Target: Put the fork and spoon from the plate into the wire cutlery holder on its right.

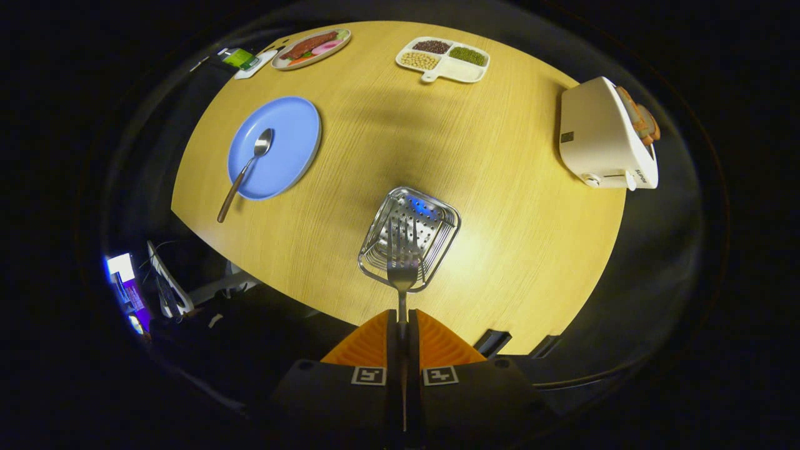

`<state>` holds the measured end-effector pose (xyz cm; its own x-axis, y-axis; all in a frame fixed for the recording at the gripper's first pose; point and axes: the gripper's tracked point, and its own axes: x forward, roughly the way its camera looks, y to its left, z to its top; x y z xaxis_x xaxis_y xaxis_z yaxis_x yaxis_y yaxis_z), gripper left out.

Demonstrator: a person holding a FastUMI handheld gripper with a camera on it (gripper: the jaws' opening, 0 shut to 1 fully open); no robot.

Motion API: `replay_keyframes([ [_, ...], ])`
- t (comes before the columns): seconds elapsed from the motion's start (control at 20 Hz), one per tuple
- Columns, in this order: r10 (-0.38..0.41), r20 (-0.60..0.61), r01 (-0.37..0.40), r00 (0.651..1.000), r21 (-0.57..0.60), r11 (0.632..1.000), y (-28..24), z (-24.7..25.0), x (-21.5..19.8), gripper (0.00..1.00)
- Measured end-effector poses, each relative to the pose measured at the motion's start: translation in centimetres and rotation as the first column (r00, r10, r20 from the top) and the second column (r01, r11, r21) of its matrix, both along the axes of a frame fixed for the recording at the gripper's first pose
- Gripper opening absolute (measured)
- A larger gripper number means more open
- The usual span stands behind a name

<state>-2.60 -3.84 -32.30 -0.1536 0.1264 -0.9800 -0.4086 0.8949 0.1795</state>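
My gripper [402, 325] is shut on the fork's handle, looking straight down at the wooden table. The fork [401, 259] sticks out ahead of the fingers, tines pointing down over the open mouth of the wire cutlery holder [437, 209], which stands upright just beyond the fingertips. Whether the tines are inside the holder or still above it I cannot tell. To the left of the holder lies the blue plate [290, 147] with the spoon [245, 170] on it, bowl on the plate and brown handle reaching past the plate's near rim.
A white toaster [603, 137] with bread in it stands to the right. At the far side sit a divided white tray of beans [445, 59] and an oval plate of food [311, 47]. The table's near edge runs just behind the holder.
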Motion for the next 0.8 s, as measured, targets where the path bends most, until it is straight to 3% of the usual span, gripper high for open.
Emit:
replay_keyframes([
  [0.45,0.059,-0.19,-0.085,0.98,-0.131,0.988,0.5,-3.6,1.7,0.1],
  [0.8,0.078,-0.134,-0.093,0.988,-0.11,0.99,0.9,-4.1,2.9,0.15],
])
